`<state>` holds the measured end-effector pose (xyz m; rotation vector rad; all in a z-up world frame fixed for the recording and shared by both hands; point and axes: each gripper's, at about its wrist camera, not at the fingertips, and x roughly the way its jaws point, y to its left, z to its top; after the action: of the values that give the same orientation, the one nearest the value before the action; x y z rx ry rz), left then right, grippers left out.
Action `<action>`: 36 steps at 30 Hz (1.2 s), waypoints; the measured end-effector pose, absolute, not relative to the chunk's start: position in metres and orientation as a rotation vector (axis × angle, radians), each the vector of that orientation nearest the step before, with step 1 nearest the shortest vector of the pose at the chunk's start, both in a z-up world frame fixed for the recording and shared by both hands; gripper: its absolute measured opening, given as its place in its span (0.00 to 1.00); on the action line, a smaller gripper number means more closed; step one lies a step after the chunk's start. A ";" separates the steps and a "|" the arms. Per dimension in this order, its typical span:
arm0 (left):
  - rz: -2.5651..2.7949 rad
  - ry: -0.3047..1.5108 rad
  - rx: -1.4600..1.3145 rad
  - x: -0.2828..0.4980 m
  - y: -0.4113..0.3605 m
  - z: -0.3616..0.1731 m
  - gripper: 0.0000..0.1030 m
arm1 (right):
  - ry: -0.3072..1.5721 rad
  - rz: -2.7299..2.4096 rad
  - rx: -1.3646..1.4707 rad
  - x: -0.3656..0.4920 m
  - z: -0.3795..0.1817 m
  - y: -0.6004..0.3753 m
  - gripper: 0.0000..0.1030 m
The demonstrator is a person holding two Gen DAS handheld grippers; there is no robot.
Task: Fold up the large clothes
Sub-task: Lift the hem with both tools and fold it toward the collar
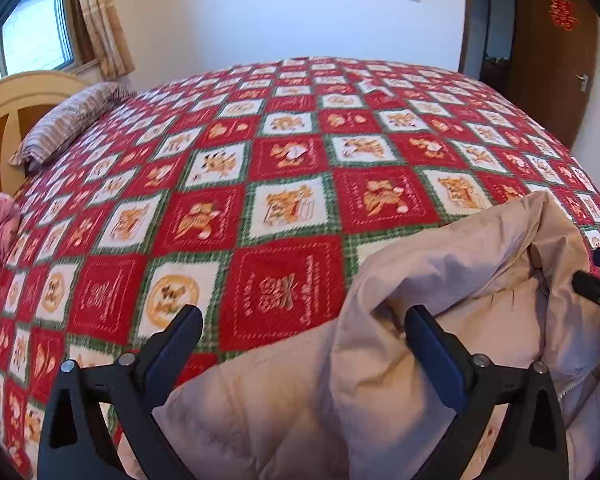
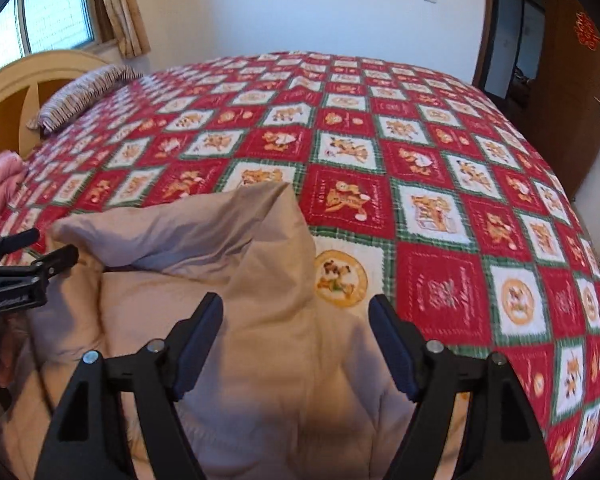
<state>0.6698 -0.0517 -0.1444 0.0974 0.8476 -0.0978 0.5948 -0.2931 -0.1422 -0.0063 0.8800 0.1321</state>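
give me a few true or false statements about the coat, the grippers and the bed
1. The coat is beige. True.
2. The left hand-held gripper is shut on the coat. False: its jaws stand open, gripping nothing.
3. The bedspread is plain blue. False: it is red, white and green checks.
4. A striped pillow lies by the headboard. True.
5. The right hand-held gripper is open over the coat. True.
6. The coat lies neatly folded. False: it is rumpled.

Red-and-white checked bedspread (image 1: 284,184), striped pillow (image 1: 68,120) by cream headboard (image 1: 16,96), curtained window (image 1: 36,36), brown door (image 1: 556,68).
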 end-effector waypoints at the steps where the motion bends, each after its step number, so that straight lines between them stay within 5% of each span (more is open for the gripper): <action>1: -0.133 0.851 0.095 0.670 -0.054 -0.146 0.72 | 0.891 0.142 -0.022 0.600 -0.146 -0.291 0.74; 2: -0.165 0.869 0.100 0.672 -0.058 -0.148 0.44 | 0.903 0.148 -0.037 0.603 -0.149 -0.290 0.70; 4: -0.234 0.899 0.111 0.670 -0.063 -0.150 0.07 | 0.941 0.174 -0.076 0.607 -0.157 -0.286 0.32; 7: -0.234 0.825 0.148 0.655 -0.060 -0.135 0.05 | 0.915 0.167 -0.133 0.597 -0.152 -0.284 0.11; 17: -0.290 0.762 0.152 0.585 -0.034 -0.138 0.01 | 0.825 0.155 -0.209 0.527 -0.132 -0.310 0.05; 22: -0.260 0.811 0.194 0.588 -0.041 -0.172 0.01 | 0.897 0.104 -0.239 0.535 -0.166 -0.307 0.05; 29: -0.268 0.766 0.179 0.566 -0.032 -0.140 0.02 | 0.891 0.069 -0.280 0.533 -0.167 -0.303 0.05; 36: -0.191 0.668 0.149 0.544 -0.010 -0.098 0.03 | 0.879 0.082 -0.282 0.521 -0.161 -0.311 0.28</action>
<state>0.5442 -0.0104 -0.0982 0.1492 0.6675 -0.1912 0.5206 -0.3106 -0.1605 -0.2821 0.8790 0.0815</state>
